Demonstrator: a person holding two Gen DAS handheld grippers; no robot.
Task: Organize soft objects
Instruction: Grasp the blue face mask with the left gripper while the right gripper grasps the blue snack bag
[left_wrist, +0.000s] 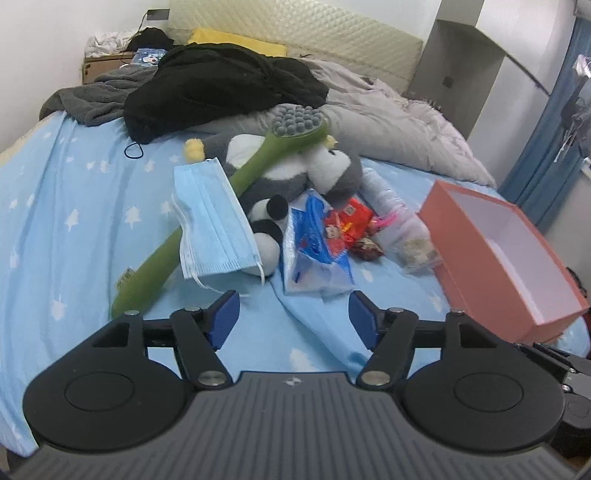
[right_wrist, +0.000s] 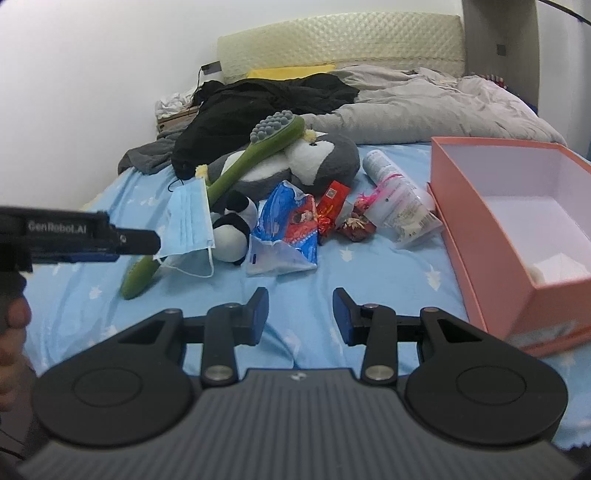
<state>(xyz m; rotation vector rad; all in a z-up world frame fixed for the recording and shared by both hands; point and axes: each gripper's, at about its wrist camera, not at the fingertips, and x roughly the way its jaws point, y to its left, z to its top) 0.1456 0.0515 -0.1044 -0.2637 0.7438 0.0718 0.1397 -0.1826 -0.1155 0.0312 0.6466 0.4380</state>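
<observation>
A pile lies on the blue bed sheet (left_wrist: 74, 221): a grey penguin plush (left_wrist: 295, 170), a small panda plush (left_wrist: 269, 221), a blue face mask (left_wrist: 214, 225), a green brush with a grey knobbed head (left_wrist: 236, 177), a blue tissue pack (left_wrist: 314, 251) and red snack packets (left_wrist: 347, 221). An open pink box (left_wrist: 498, 251) stands at the right. My left gripper (left_wrist: 293, 314) is open and empty just short of the tissue pack. My right gripper (right_wrist: 301, 314) is open and empty in front of the tissue pack (right_wrist: 284, 236), with the box (right_wrist: 517, 229) to its right.
Black clothing (left_wrist: 221, 85), a grey blanket (left_wrist: 99, 96) and a grey duvet (left_wrist: 388, 122) lie at the far end by the headboard. A clear bag with a white bottle (right_wrist: 399, 199) lies next to the box. Something white (right_wrist: 557, 266) lies inside the box.
</observation>
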